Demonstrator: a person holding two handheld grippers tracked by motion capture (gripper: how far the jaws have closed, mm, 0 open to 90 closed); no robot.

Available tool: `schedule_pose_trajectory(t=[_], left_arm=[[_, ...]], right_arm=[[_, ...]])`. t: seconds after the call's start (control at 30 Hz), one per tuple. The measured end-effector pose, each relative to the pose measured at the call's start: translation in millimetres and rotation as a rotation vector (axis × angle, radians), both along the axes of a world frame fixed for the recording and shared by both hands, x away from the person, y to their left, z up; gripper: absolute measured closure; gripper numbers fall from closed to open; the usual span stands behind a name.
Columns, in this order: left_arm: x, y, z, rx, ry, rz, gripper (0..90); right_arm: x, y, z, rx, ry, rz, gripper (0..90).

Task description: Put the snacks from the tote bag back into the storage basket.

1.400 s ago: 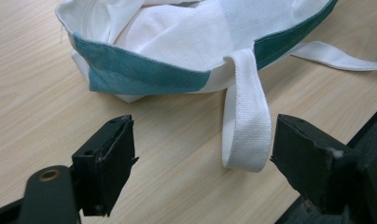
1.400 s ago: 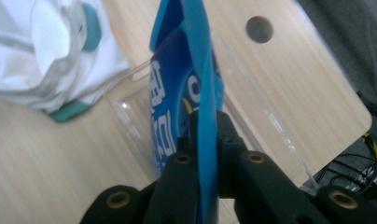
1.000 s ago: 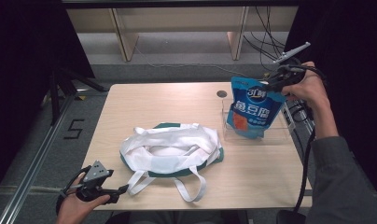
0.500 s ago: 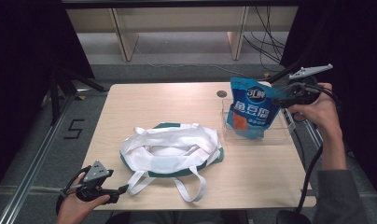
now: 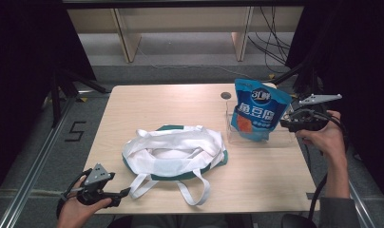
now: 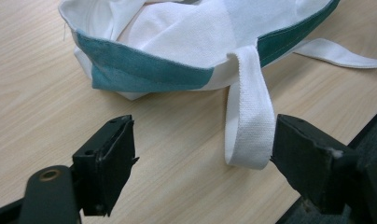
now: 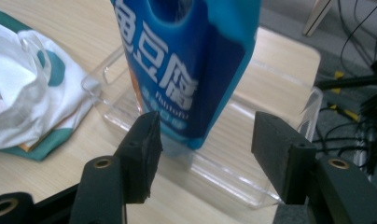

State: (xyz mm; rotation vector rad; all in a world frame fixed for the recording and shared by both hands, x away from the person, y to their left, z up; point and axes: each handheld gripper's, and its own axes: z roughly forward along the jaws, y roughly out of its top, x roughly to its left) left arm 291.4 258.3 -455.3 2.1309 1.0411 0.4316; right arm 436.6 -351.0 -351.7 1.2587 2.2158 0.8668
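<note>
A blue snack bag [image 5: 259, 114] with white lettering stands upright in a clear plastic tray [image 5: 285, 137] at the table's right. My right gripper [image 5: 284, 122] is level with the bag's lower half, just to its right. Its jaws have just been opening and now stand wide; the bag [image 7: 186, 70] shows ahead of them, untouched. A white and green tote bag [image 5: 173, 152] lies flat mid-table. My left gripper [image 5: 125, 193] is open at the front left edge, and a white strap loop [image 6: 249, 121] lies beside one jaw.
A round cable hole [image 5: 225, 95] sits in the tabletop behind the tray. Cables [image 5: 275, 38] trail on the floor at the back right. The tray's clear walls [image 7: 252, 177] rise right in front of my right jaws.
My right gripper has left the bag's top corner and moved right and down beside the bag. The bag stays upright in the tray. The left gripper has not moved.
</note>
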Motion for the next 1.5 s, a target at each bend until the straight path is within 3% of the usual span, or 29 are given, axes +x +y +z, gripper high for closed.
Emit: schedule_pose_trajectory(t=[0.07, 0.2, 0.23, 0.33, 0.4, 0.43, 0.47, 0.5, 0.57, 0.6, 0.63, 0.7, 0.8, 0.83, 0.87, 0.93, 1.0, 1.07, 1.1, 1.13, 1.17, 1.23, 1.27, 1.3, 1.33, 1.37, 1.43, 1.47, 1.5], left_arm=[[0.3, -0.6, 0.0, -0.007, -0.004, -0.01, 20.6], [0.3, -0.9, 0.0, -0.004, -0.007, -0.01, 20.6], [0.5, -0.2, 0.3, 0.006, -0.005, -0.014, 20.6], [0.2, -1.0, 0.1, 0.001, -0.006, -0.014, 20.7], [0.6, -0.3, 0.4, 0.012, -0.004, -0.02, 20.8], [0.7, -0.2, 0.2, 0.014, -0.003, -0.019, 20.8], [0.4, -0.8, -0.5, 0.006, 0.002, -0.004, 20.8], [0.3, -1.0, -0.5, 0.0, 0.004, -0.004, 20.8], [0.7, -0.1, 0.3, 0.013, -0.003, -0.013, 20.8], [0.5, 0.0, 0.3, 0.015, -0.004, -0.014, 20.8], [0.4, 0.1, 0.3, 0.015, -0.007, -0.016, 20.8], [0.2, -0.5, 0.1, 0.006, -0.008, -0.013, 20.8], [0.9, 3.1, 2.4, 0.061, 0.004, -0.049, 20.8], [0.8, 2.7, 2.2, 0.056, 0.003, -0.045, 20.8], [0.3, -0.2, 0.5, 0.015, -0.007, -0.016, 20.8], [0.6, -0.2, 0.4, 0.02, -0.005, -0.019, 20.8], [1.2, 3.1, 2.8, 0.072, 0.005, -0.054, 20.8], [0.6, -0.4, 0.4, 0.02, -0.007, -0.019, 20.8], [1.0, 1.8, 1.9, 0.052, 0.002, -0.042, 20.8], [1.1, 3.0, 2.6, 0.07, 0.004, -0.053, 20.8], [0.8, 2.1, 2.1, 0.057, 0.0, -0.044, 20.8], [0.5, -0.1, 0.7, 0.027, -0.006, -0.027, 20.8], [0.8, 2.5, 2.9, 0.071, 0.005, -0.051, 20.8], [0.2, -0.5, 0.7, 0.028, -0.005, -0.021, 20.8], [0.2, -0.5, 0.8, 0.029, -0.004, -0.021, 20.8], [0.4, -0.1, 1.1, 0.034, -0.003, -0.026, 20.8], [1.0, 2.4, 2.9, 0.071, 0.005, -0.051, 20.8], [0.0, -1.5, -0.3, 0.012, 0.001, -0.009, 20.8], [0.0, -1.0, 0.3, 0.024, 0.001, -0.009, 20.8]], right_arm=[[0.0, -0.7, -3.7, 0.007, 0.024, -0.01, 48.6], [3.6, -2.2, -10.2, 0.008, 0.001, -0.007, 64.6], [3.0, -0.3, -9.0, 0.028, 0.02, -0.027, 69.0], [6.2, 0.2, -11.2, 0.018, 0.004, 0.022, 84.7], [9.8, 3.5, -14.5, 0.033, -0.024, 0.02, 89.0], [10.9, 3.9, -13.6, 0.029, -0.005, 0.018, 90.0], [13.1, 5.5, -13.6, 0.039, 0.007, 0.007, 90.0], [16.4, 4.7, -16.3, 0.023, -0.021, 0.021, 90.0], [19.2, 6.5, -16.9, 0.011, 0.005, 0.013, 90.0], [21.5, 5.2, -18.6, -0.011, -0.02, 0.019, 90.0], [21.1, 6.6, -17.9, 0.006, 0.015, -0.004, 90.0], [23.3, 4.1, -19.9, -0.008, -0.013, 0.01, 90.0], [25.0, 5.3, -20.3, 0.014, -0.017, -0.005, 90.0], [26.2, 3.2, -19.8, -0.012, -0.013, 0.009, 90.0], [27.6, 1.8, -20.2, -0.026, -0.017, 0.019, 90.0], [30.0, 1.0, -22.1, -0.006, -0.007, 0.006, 90.0], [33.3, -0.4, -25.7, -0.005, -0.031, -0.008, 90.0], [34.7, -2.3, -24.6, 0.019, -0.01, -0.024, 90.0], [35.6, -5.2, -23.7, 0.008, -0.005, -0.018, 90.0], [38.0, -7.0, -26.2, 0.012, -0.04, -0.02, 90.0], [38.4, -8.0, -24.4, 0.024, -0.015, -0.038, 90.0], [42.8, -10.8, -27.6, 0.036, -0.048, -0.043, 90.0], [43.9, -12.2, -27.1, 0.032, -0.039, -0.038, 90.0], [46.7, -14.4, -27.4, 0.025, -0.063, -0.037, 90.0], [46.0, -11.3, -27.3, 0.067, -0.039, -0.073, 90.0], [48.0, -12.1, -28.3, 0.07, -0.047, -0.065, 90.0], [50.5, -14.2, -28.0, 0.047, -0.048, -0.044, 90.0], [51.6, -15.4, -28.9, 0.026, -0.069, -0.025, 90.0], [50.1, -14.6, -28.3, 0.03, -0.056, -0.04, 90.0]])
